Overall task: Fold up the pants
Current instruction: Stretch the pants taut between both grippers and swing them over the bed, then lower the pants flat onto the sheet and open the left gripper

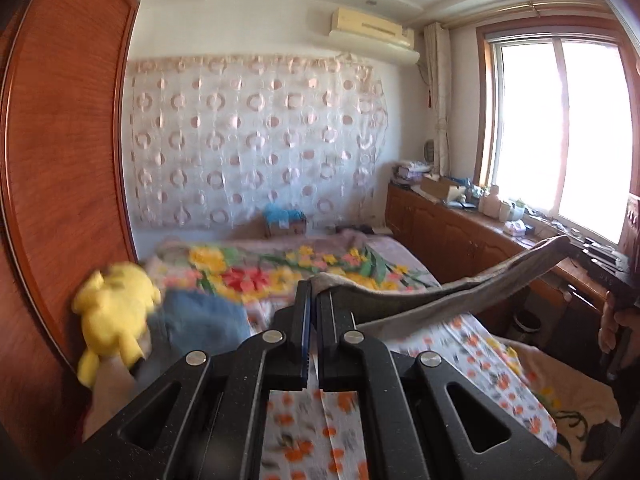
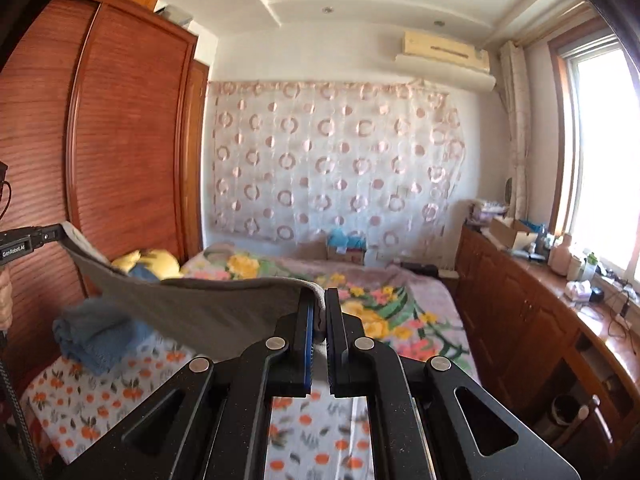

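My left tool [image 1: 314, 292] is clamped on one end of the grey pants [image 1: 432, 300]; my right tool [image 2: 318, 300] pinches the other end, so they sag between both above the bed [image 2: 420, 300].

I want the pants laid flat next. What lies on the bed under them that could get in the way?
The grey pants hang between the left tool and right tool. A blue folded cloth and yellow plush toy sit on the bed's left side; the orange-print sheet beneath looks bare.
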